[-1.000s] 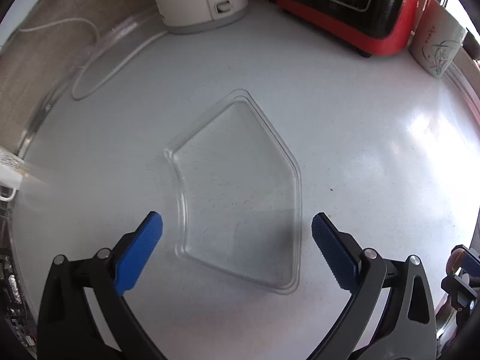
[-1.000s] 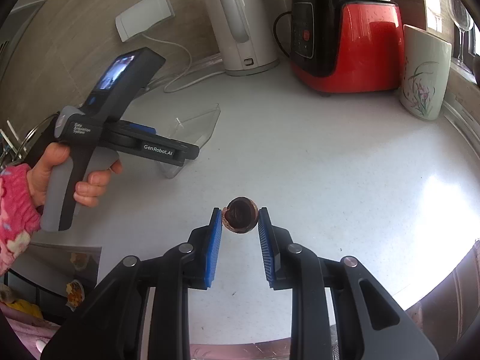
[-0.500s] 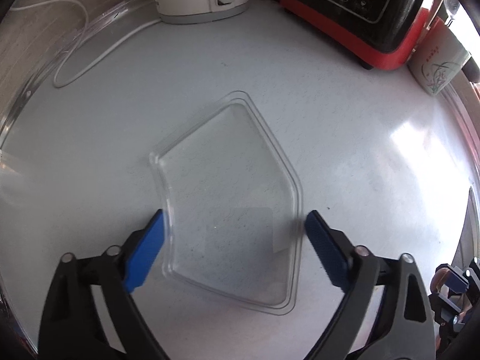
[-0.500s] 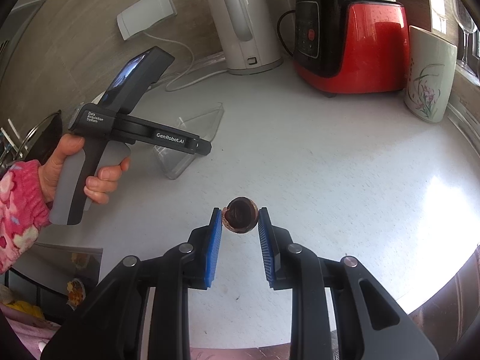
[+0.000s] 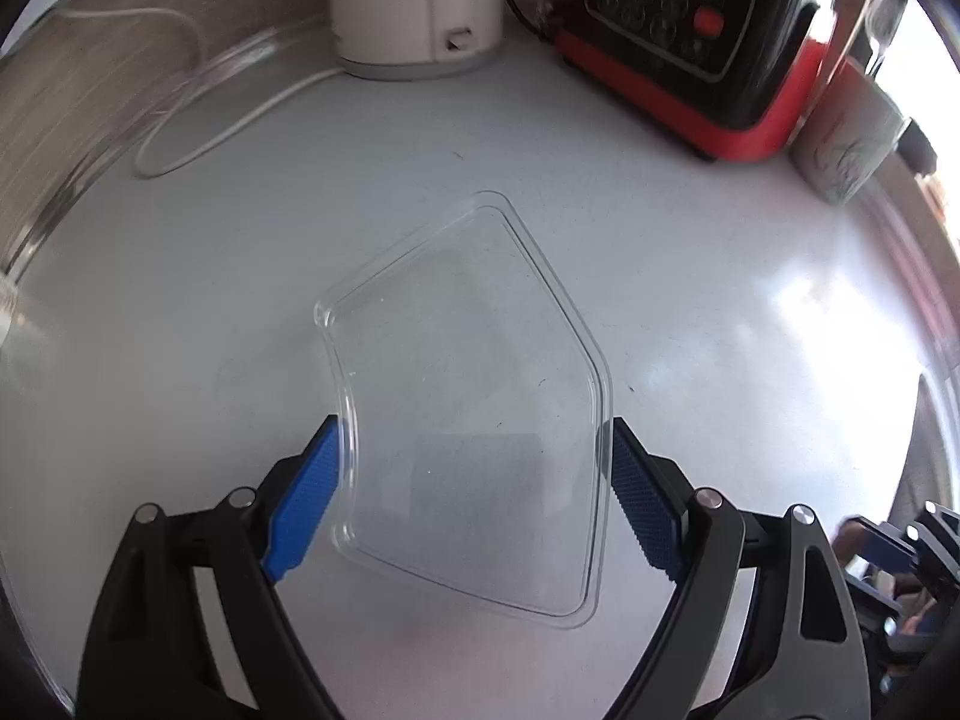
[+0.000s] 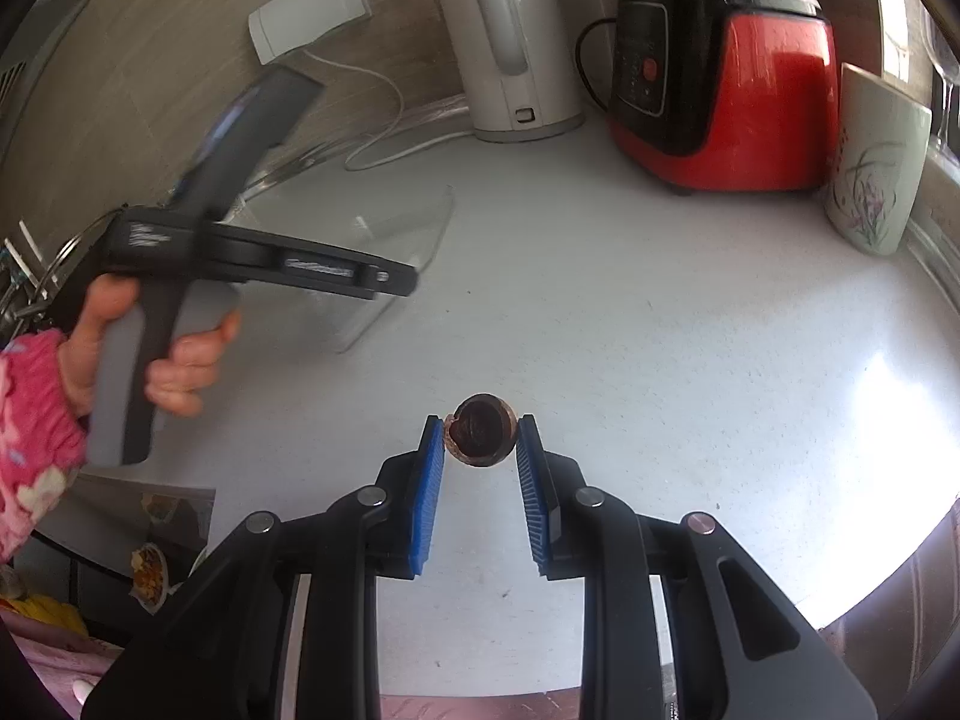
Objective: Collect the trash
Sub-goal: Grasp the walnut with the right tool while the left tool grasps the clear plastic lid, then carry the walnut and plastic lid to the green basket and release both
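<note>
Left wrist view: a clear plastic tray is seen lying on the white counter, set between the spread blue pads of the left gripper; the rim is met or nearly met on both sides, yet no squeeze is evident; a thin, springy wall could be buckled or popped free if the jaws are closed too hard. Right wrist view: a brown nutshell half is pinched between the tips of the right gripper, held above the counter; it could be dropped if the pinch is loosened.
</note>
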Demonstrator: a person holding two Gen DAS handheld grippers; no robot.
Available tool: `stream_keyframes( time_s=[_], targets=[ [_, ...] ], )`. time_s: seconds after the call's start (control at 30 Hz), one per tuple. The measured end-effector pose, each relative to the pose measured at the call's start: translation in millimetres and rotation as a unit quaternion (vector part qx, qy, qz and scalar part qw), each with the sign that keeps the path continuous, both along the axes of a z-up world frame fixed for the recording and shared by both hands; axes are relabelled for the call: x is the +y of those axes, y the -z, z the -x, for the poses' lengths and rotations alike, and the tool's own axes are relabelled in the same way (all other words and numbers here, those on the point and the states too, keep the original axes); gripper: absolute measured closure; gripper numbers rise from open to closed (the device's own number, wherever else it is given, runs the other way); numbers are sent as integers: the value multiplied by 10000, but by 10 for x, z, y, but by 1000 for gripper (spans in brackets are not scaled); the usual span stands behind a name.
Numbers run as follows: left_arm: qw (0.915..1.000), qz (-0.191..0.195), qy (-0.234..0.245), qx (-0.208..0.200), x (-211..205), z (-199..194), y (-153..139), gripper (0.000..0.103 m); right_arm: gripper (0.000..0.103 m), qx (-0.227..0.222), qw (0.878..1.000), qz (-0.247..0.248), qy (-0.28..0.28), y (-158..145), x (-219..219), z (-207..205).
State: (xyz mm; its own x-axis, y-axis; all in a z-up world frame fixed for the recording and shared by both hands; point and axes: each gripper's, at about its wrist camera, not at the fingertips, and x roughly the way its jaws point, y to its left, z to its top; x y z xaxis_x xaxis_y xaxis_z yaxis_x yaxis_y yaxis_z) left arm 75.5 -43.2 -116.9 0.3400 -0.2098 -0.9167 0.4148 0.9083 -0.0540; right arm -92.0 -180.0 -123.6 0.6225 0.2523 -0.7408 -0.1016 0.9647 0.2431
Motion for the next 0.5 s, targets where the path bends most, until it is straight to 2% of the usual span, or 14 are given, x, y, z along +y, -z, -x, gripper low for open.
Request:
stream_keyframes(
  time_s=[0.17, 0.3, 0.5],
  targets=[
    [9993, 184, -277, -157, 308, 299, -193, 21, 78, -24, 9998, 189, -20, -101, 165, 46],
    [9985, 213, -445, -238, 692, 707, -349, 21, 78, -24, 9995, 321, -48, -214, 449, 195],
    [9986, 0, -260, -456, 1311, 1369, -438, 21, 78, 10, 9995, 274, -186, -299, 1004, 584]
  ],
)
